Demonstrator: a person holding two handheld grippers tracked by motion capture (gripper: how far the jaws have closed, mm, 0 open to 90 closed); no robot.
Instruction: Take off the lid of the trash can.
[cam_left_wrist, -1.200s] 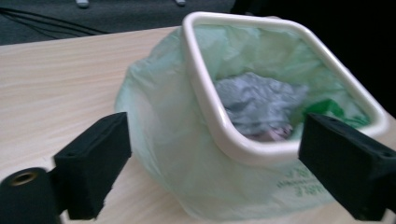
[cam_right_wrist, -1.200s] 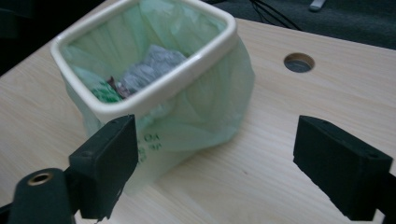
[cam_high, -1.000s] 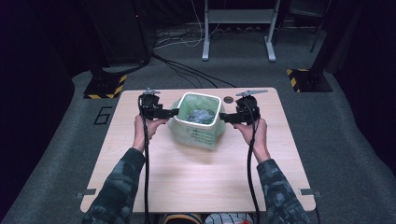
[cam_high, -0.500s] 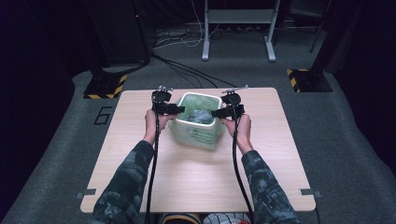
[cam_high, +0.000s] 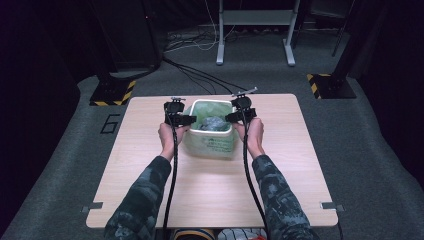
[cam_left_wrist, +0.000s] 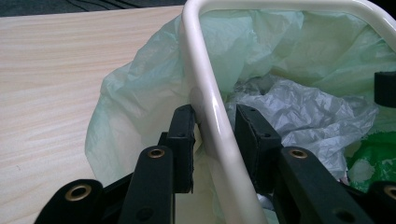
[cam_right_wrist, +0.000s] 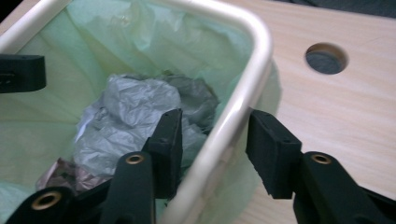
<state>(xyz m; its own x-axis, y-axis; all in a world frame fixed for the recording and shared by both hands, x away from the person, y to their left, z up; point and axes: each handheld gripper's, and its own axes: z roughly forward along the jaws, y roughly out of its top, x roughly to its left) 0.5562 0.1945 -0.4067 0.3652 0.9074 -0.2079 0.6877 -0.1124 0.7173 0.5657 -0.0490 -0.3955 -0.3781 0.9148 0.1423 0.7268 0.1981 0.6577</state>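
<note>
Dark grey carpet surrounds your pale wooden table (cam_high: 150, 165), and a metal stand (cam_high: 255, 30) waits on the floor beyond its far edge. Starting at the left, your left gripper (cam_high: 189, 120) sits at the left rim of the small white bin (cam_high: 212, 145), which stands on the far middle of the table. Seen from the left gripper view, its jaws have just been closing and now straddle that rim (cam_left_wrist: 210, 107), the outer pad touching the pale green liner (cam_left_wrist: 135, 107), the inner pad just beside the rim, so nothing is clamped. Inside the bin lies crumpled grey plastic (cam_high: 214, 123). At the right, your right gripper (cam_high: 231, 118) straddles the right rim (cam_right_wrist: 233, 121); its jaws have also been closing, yet both pads stand clear of it, nothing grasped.
</note>
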